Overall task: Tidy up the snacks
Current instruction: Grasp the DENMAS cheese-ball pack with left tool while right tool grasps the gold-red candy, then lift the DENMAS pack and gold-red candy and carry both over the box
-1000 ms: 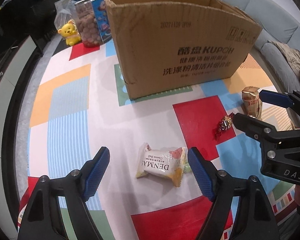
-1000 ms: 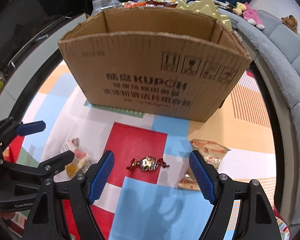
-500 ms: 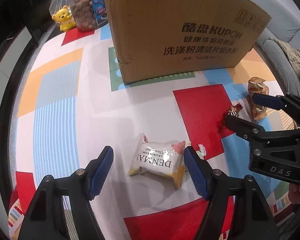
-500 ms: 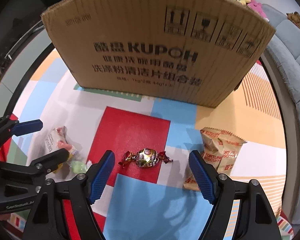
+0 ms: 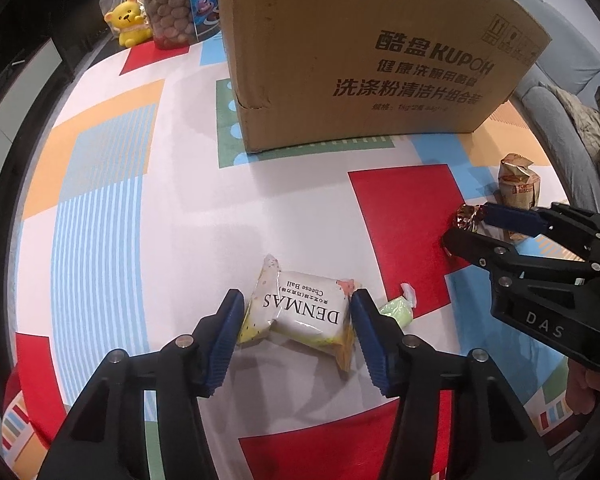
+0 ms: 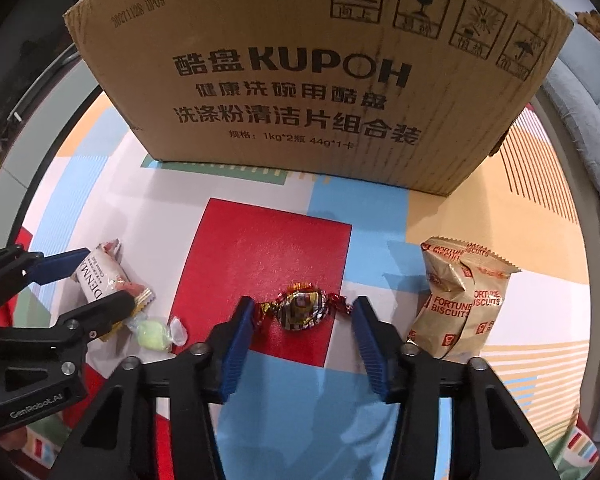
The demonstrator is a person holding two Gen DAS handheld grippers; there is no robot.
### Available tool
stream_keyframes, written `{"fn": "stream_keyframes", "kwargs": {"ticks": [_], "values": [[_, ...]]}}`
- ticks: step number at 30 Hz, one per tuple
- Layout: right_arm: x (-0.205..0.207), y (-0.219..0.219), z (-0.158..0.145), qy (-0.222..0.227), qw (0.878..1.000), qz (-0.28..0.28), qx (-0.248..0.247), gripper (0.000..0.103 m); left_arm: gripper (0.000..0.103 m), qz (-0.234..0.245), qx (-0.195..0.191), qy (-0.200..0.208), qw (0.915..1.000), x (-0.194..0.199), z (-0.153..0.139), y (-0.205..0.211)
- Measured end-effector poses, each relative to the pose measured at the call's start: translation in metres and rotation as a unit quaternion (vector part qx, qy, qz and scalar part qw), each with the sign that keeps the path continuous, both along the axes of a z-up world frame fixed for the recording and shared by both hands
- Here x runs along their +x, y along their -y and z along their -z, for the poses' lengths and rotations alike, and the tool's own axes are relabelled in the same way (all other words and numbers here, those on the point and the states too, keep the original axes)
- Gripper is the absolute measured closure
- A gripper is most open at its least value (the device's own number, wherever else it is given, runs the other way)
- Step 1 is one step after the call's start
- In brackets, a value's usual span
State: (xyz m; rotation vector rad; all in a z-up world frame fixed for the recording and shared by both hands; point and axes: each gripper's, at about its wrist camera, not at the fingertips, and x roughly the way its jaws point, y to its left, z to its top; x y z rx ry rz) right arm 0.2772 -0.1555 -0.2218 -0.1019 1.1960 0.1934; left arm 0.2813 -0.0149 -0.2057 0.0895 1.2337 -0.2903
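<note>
A colour-block mat (image 5: 112, 184) covers the tabletop; a grey sofa (image 6: 588, 128) curves beyond. Ahead of both tools stands a cardboard box (image 6: 300, 80), contents hidden. The left hand-held gripper (image 5: 296, 320) is low, its pads touching both ends of the Denmas pack (image 5: 304, 312). The right hand-held gripper (image 6: 302, 316) brackets the foil candy (image 6: 302, 306), jaws apart. A biscuit bag (image 6: 462, 300) stands just right of it.
</note>
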Motion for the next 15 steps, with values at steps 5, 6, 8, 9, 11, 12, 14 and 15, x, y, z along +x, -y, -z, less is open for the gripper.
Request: {"fn": "stream_keyframes", "kwargs": {"ticks": [5,6,8,9,11,12,14,15], "values": [[-0.003,-0.002,0.003,0.003,1.000,-0.006,0.001,0.067,0.053,0.001,-0.001,0.002,1.0000,-0.001,-0.001,0.001],[-0.003,-0.002,0.004,0.002,1.000,-0.007,0.002,0.067,0.054,0.001,-0.001,0.003,1.0000,-0.001,-0.002,0.001],[-0.001,-0.001,0.003,0.002,1.000,-0.005,0.004,0.068,0.055,0.000,0.000,0.003,1.0000,-0.002,-0.002,0.002],[-0.001,-0.001,0.003,0.002,1.000,-0.005,0.006,0.068,0.056,-0.001,0.001,0.003,1.0000,-0.003,-0.003,0.002],[-0.001,-0.001,0.001,0.004,1.000,-0.005,0.007,0.068,0.056,-0.003,0.000,0.004,1.0000,-0.003,-0.004,0.002],[-0.001,-0.002,-0.001,0.006,1.000,-0.006,0.008,0.068,0.056,-0.003,0.001,0.005,1.0000,-0.004,-0.005,0.002],[-0.003,0.000,-0.006,0.008,1.000,-0.006,0.009,0.068,0.056,-0.003,0.002,0.009,1.0000,-0.004,-0.008,0.001],[-0.004,0.000,-0.008,0.010,1.000,-0.007,0.010,0.068,0.056,-0.004,0.002,0.010,0.9999,-0.004,-0.010,0.001]]}}
